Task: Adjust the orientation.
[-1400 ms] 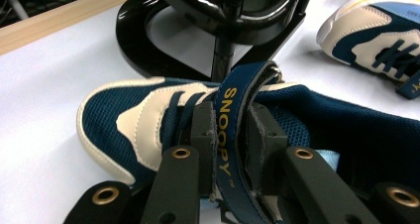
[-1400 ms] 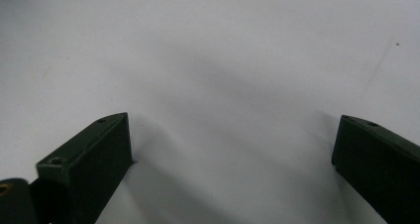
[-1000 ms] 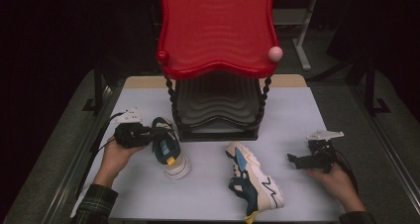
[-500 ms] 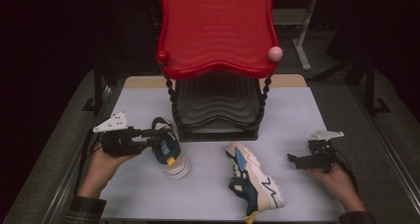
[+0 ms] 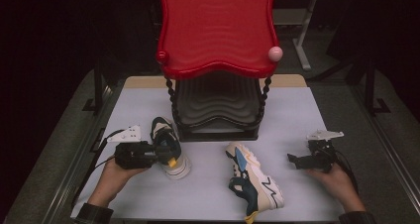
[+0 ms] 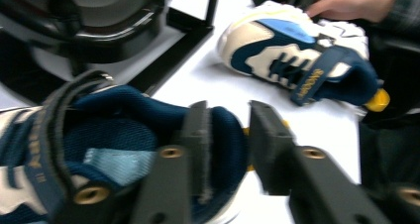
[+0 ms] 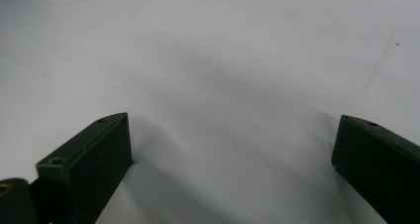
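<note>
1. Our left gripper (image 5: 159,154) has just been closing and now clamps the heel collar of the navy sneaker (image 5: 168,147) at the table's (image 5: 297,115) left.
2. Our right gripper (image 5: 294,160) rests released at the right.
3. The second sneaker (image 5: 255,184) lies between them.
4. Farther back stands the red-topped shoe rack (image 5: 218,30).

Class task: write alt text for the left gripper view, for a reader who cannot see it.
The left tool clamps the padded heel collar of a navy and cream sneaker, one black jaw inside the shoe and one outside. Beyond it, a matching second sneaker lies on the white table, beside a black rack base.
</note>
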`<state>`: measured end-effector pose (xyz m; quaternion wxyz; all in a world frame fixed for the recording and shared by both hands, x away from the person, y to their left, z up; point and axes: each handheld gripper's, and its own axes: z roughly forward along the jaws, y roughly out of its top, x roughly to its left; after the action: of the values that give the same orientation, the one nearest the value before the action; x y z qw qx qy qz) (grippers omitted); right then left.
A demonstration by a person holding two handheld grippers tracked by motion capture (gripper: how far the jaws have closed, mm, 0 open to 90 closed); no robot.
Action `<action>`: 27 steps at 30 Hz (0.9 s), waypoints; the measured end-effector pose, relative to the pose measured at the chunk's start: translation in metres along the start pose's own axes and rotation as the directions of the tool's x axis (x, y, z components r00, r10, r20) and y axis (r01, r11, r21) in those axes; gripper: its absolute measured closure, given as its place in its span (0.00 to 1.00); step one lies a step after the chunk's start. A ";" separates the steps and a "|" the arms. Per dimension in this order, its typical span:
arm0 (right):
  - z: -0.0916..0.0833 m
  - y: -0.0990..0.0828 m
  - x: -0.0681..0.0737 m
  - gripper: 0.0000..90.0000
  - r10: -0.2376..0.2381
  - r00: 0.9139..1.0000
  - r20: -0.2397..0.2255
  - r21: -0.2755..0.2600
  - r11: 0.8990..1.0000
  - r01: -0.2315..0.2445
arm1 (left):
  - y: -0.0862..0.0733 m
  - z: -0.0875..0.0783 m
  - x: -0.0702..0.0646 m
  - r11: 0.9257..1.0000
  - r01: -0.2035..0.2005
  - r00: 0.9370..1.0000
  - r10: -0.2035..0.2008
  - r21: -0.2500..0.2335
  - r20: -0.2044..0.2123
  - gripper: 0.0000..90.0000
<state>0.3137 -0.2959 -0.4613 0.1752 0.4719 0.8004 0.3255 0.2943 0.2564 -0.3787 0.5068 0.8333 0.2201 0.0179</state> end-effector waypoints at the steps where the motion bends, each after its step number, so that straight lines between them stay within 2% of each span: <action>1: 0.000 0.000 0.000 0.01 0.000 1.000 0.000 0.000 1.000 0.000 | 0.000 0.000 0.000 1.000 -0.001 1.000 0.001 0.001 -0.002 0.88; 6: 0.000 0.000 0.000 0.01 0.000 1.000 0.000 0.000 1.000 0.000 | 0.001 -0.008 -0.001 1.000 -0.003 1.000 0.003 0.015 -0.013 0.91; 10: 0.000 0.000 0.000 0.01 0.000 1.000 0.000 0.000 1.000 0.000 | 0.000 -0.021 -0.004 1.000 -0.009 1.000 0.010 0.025 -0.028 0.92; 14: 0.000 0.000 0.000 0.01 0.001 1.000 0.000 0.000 1.000 -0.001 | -0.007 -0.037 -0.008 0.999 -0.014 0.999 0.016 0.048 -0.044 0.92; 19: 0.000 0.000 0.000 0.01 0.000 1.000 0.000 0.000 1.000 0.000 | -0.015 -0.047 -0.013 0.998 -0.008 0.999 0.011 0.067 -0.042 0.92; 23: 0.000 0.000 0.000 0.01 0.000 1.000 0.000 0.000 1.000 0.000 | -0.020 -0.048 -0.016 0.998 0.005 0.999 -0.003 0.055 -0.032 0.91; 27: 0.000 0.000 0.000 0.01 0.000 1.000 0.000 0.000 1.000 0.000 | -0.018 -0.048 -0.014 0.999 0.008 1.000 -0.008 0.032 -0.016 0.89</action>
<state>0.3138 -0.2959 -0.4614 0.1751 0.4720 0.8004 0.3255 0.2629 0.2982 -0.3680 0.4917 0.8402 0.2279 0.0192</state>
